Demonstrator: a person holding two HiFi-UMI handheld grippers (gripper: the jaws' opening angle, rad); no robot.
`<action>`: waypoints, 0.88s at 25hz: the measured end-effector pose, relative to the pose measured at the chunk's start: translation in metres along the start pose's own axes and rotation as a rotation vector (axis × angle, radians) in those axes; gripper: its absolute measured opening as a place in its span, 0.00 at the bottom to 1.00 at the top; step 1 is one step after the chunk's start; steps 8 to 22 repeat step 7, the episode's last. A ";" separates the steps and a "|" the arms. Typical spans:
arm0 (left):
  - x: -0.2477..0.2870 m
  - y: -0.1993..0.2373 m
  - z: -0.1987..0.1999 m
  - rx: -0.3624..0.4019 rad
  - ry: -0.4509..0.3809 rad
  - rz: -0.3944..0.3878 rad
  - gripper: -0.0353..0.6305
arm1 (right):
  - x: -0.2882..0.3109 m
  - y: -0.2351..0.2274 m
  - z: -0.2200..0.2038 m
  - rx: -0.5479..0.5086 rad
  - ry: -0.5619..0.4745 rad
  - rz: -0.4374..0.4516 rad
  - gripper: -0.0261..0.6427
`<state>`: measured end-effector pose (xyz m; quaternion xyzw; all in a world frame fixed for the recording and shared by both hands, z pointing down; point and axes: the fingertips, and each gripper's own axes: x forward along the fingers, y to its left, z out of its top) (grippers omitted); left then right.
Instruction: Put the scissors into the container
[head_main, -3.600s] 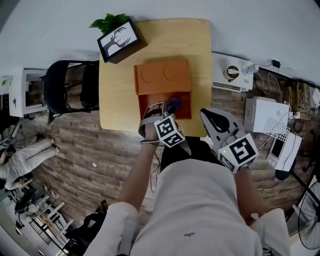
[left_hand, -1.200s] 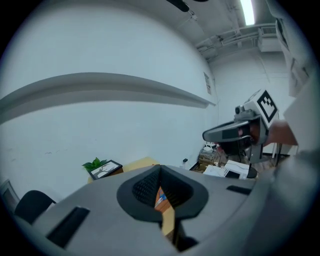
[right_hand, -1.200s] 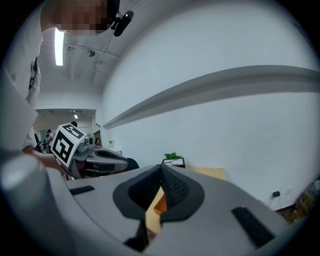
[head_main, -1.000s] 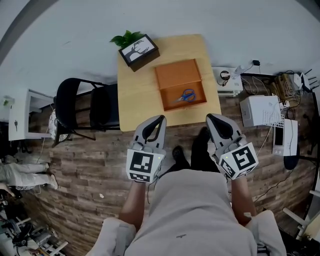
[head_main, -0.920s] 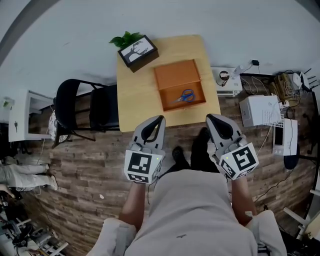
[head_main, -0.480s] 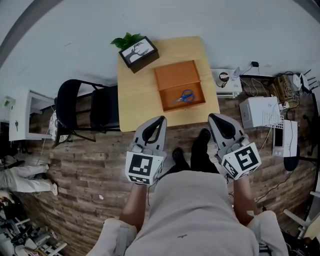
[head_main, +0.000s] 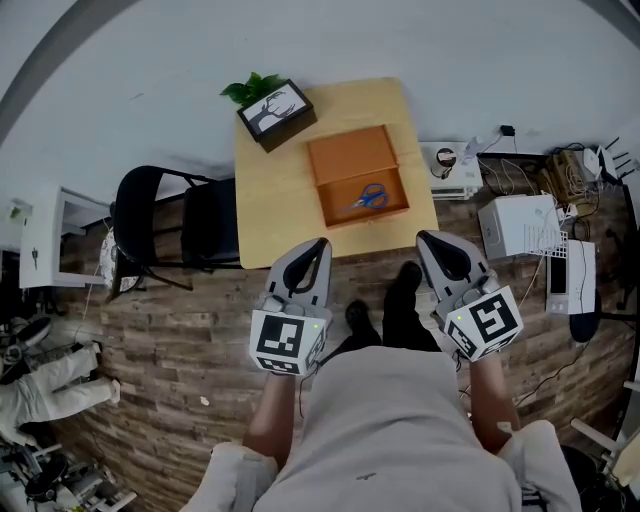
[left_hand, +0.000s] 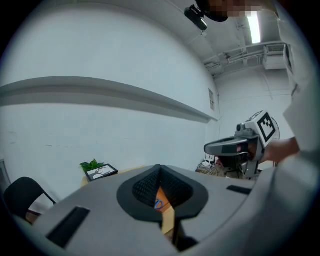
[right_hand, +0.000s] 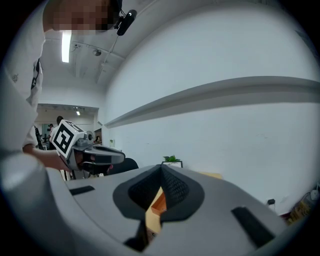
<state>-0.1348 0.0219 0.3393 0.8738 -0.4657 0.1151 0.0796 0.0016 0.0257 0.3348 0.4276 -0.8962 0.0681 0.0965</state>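
Observation:
The blue-handled scissors (head_main: 370, 197) lie inside the near half of the orange container (head_main: 357, 175), which stands open on the light wooden table (head_main: 275, 200). Both grippers hang back from the table over the floor. My left gripper (head_main: 316, 247) is shut and holds nothing; my right gripper (head_main: 437, 241) is shut and holds nothing as well. In the left gripper view the jaws of the left gripper (left_hand: 160, 170) meet at the tip, and a sliver of the scissors (left_hand: 158, 203) shows below. The right gripper view has the right gripper (right_hand: 161, 169) shut, with the container (right_hand: 159, 200) behind it.
A framed deer picture with a green plant (head_main: 272, 105) stands at the table's far left corner. A black chair (head_main: 150, 215) is left of the table. White appliances and cables (head_main: 525, 225) crowd the floor at the right. The floor is brown wood-pattern.
3.6 s ago my left gripper was at the container by the scissors. Since then both grippers have drawn back from the table. Over the last second they barely move.

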 end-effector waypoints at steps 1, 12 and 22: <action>0.000 -0.001 0.000 0.000 -0.001 0.000 0.06 | 0.000 0.000 0.000 -0.001 0.000 0.000 0.04; 0.001 -0.002 -0.002 0.007 -0.001 -0.006 0.06 | 0.000 0.000 -0.001 -0.012 -0.001 0.001 0.04; 0.001 -0.002 -0.002 0.007 -0.001 -0.006 0.06 | 0.000 0.000 -0.001 -0.012 -0.001 0.001 0.04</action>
